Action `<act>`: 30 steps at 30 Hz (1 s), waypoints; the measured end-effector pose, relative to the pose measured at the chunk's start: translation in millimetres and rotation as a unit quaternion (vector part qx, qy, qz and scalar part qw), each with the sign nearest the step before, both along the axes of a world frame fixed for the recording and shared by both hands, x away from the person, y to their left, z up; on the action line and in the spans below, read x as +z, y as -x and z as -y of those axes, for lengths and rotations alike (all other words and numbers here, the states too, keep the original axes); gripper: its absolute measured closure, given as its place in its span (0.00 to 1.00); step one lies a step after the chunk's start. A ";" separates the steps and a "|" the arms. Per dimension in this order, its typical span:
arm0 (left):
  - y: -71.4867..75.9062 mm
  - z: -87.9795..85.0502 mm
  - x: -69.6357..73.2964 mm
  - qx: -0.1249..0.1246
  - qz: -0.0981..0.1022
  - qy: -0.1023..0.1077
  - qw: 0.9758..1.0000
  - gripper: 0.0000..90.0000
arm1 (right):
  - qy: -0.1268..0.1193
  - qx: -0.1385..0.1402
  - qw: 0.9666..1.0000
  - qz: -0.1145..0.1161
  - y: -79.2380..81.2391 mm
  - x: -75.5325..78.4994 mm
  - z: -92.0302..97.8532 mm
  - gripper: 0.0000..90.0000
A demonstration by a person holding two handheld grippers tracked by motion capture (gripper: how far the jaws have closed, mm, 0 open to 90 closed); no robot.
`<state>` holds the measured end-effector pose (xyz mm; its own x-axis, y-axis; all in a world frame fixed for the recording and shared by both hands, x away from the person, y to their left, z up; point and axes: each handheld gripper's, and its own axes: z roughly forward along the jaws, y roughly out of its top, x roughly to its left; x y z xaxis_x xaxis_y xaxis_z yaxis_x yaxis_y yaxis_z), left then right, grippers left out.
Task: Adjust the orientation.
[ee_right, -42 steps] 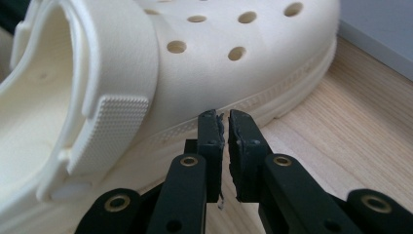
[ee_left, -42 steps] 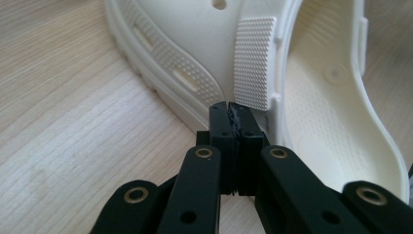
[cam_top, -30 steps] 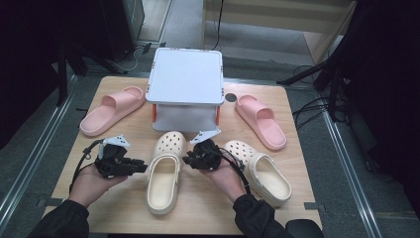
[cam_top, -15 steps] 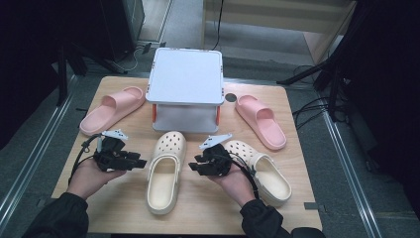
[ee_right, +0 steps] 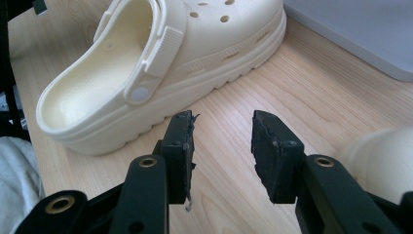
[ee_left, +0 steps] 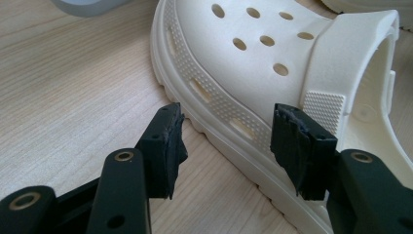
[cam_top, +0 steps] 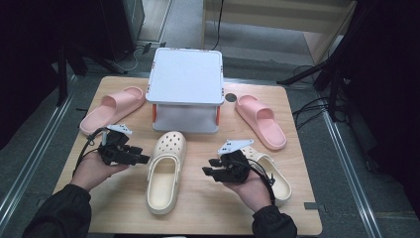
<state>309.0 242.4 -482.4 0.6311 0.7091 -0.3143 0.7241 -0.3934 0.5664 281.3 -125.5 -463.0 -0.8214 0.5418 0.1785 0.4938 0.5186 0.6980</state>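
Two cream clogs lie side by side on the wooden table (cam_top: 124,208): the left clog (cam_top: 166,168) and the right clog (cam_top: 277,178), which my right hand partly covers. My left gripper (cam_top: 142,158) sits just left of the left clog. Its jaws have just been opening, and in the left gripper view (ee_left: 226,126) the clog's sole rim (ee_left: 229,131) lies between the pads without touching them. My right gripper (cam_top: 207,171) hovers between the two clogs. Its jaws have also just been opening and stand open (ee_right: 221,144) over bare wood, a short way from the left clog (ee_right: 160,58).
A white two-tier stand (cam_top: 186,82) occupies the table's back middle. One pink slide (cam_top: 111,106) lies at the back left, another (cam_top: 260,121) at the back right. A dark round mark (cam_top: 230,97) sits beside the stand. Bare wood runs along the front edge.
Both grippers stood against the left clog's sides and have drawn off. The right one moved right and rose a little, and both pairs of jaws stand wider. The clog stayed put.
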 end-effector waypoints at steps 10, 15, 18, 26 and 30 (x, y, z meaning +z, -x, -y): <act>-0.7 -0.2 0.6 0.001 -0.001 -0.001 1.000 0.50 | 0.019 -0.012 1.000 0.002 15.0 10.6 34.0 0.68; -0.7 0.4 0.5 -0.005 -0.002 -0.002 1.000 0.50 | 0.026 -0.033 0.999 0.007 21.3 17.0 55.3 0.68; -0.4 1.1 0.8 -0.008 0.002 -0.002 1.000 0.50 | 0.025 -0.042 0.999 0.007 24.2 20.0 66.5 0.68; 0.5 0.8 2.6 -0.008 0.008 0.001 1.000 0.50 | 0.034 -0.062 0.998 -0.002 27.5 22.3 88.8 0.67; 0.4 0.8 2.8 -0.008 0.009 0.003 1.000 0.50 | 0.038 -0.078 0.996 -0.002 29.2 23.4 100.2 0.66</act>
